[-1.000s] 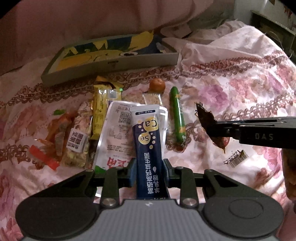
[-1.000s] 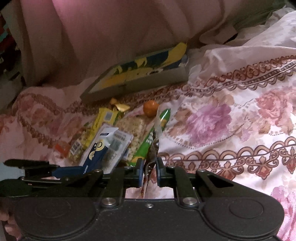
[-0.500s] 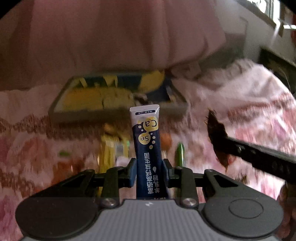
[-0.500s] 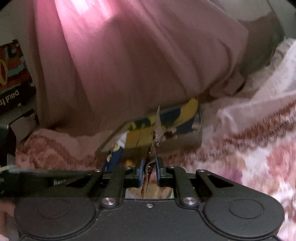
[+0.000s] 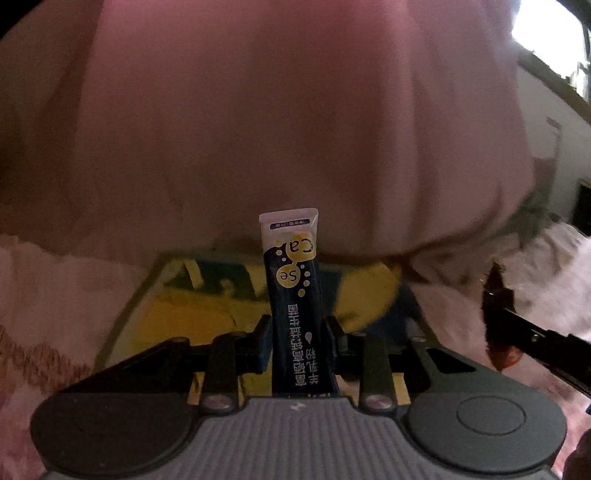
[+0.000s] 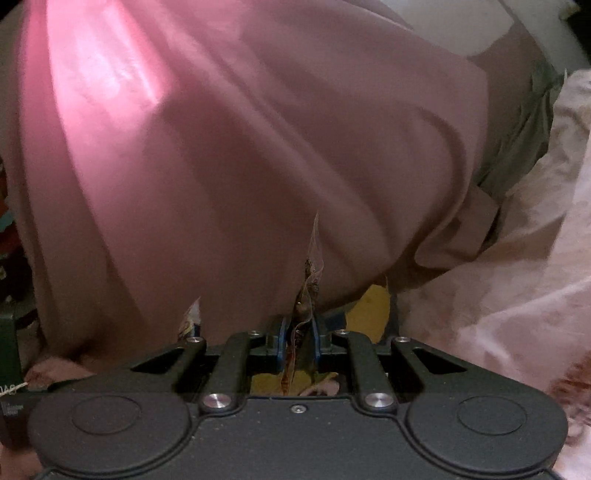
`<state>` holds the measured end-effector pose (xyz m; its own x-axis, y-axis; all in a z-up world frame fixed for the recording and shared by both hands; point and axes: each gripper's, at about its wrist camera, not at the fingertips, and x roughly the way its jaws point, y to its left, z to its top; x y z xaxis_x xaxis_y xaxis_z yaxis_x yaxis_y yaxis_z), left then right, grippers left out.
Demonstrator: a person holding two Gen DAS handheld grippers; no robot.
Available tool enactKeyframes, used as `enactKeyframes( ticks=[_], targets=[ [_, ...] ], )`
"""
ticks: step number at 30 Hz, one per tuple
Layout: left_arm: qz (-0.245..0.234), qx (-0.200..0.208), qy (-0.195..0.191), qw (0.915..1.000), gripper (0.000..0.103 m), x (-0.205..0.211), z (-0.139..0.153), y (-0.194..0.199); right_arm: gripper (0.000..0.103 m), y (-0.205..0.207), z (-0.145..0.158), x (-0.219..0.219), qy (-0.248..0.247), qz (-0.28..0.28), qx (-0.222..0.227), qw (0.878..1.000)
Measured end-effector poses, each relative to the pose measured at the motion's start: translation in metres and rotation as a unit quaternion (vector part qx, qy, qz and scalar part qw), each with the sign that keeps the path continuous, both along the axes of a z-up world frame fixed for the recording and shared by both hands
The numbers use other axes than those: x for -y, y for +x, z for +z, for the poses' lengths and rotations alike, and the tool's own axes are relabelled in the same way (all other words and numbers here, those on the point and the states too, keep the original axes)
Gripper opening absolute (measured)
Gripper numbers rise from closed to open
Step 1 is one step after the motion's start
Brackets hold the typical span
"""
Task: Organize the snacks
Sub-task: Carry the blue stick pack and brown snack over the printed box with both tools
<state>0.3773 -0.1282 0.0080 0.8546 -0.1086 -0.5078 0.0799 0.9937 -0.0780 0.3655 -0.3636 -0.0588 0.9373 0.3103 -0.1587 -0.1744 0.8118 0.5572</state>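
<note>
My left gripper [image 5: 299, 328] is shut on a dark blue stick pack [image 5: 295, 288] with yellow "Ca" and "Se" dots, which stands upright between the pads. Behind and below it lies the yellow-and-blue box [image 5: 184, 314], seen from close. My right gripper [image 6: 299, 332] is shut on a thin clear packet with dark brown contents [image 6: 308, 291]. In the left wrist view that brown packet [image 5: 496, 325] shows at the right, on the tip of the right gripper's black finger. A yellow corner of the box [image 6: 373, 310] shows just past the right gripper.
A large pink cushion or cover [image 5: 295, 129] rises right behind the box and fills most of both views. Floral bedding [image 6: 517, 295] lies to the right. A bright window [image 5: 550, 29] sits at the top right.
Both grippers have moved away from the snack pile toward the box and the pink cover, carrying their packets. The loose snacks on the bedding have dropped out of view.
</note>
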Motion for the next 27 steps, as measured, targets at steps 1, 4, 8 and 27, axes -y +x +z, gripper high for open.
enactKeyframes(
  ticks=[1,4,8,27],
  targets=[
    [0.007,0.004,0.001,1.0000,0.032,-0.002,-0.003,0.011,0.015,0.009,-0.005,-0.002,0.003,-0.003,0.000,1.000],
    [0.028,0.008,0.000,0.9996,0.032,-0.006,-0.015,0.038,0.015,0.030,-0.023,-0.004,0.005,-0.006,-0.006,1.000],
    [0.044,0.001,0.016,0.9989,0.032,-0.009,-0.034,0.060,0.015,0.048,-0.042,-0.008,-0.010,0.002,-0.029,1.000],
    [0.050,-0.055,0.033,0.9967,0.032,-0.010,-0.067,0.047,0.015,0.054,-0.058,-0.033,-0.062,0.082,-0.102,0.989]
  ],
)
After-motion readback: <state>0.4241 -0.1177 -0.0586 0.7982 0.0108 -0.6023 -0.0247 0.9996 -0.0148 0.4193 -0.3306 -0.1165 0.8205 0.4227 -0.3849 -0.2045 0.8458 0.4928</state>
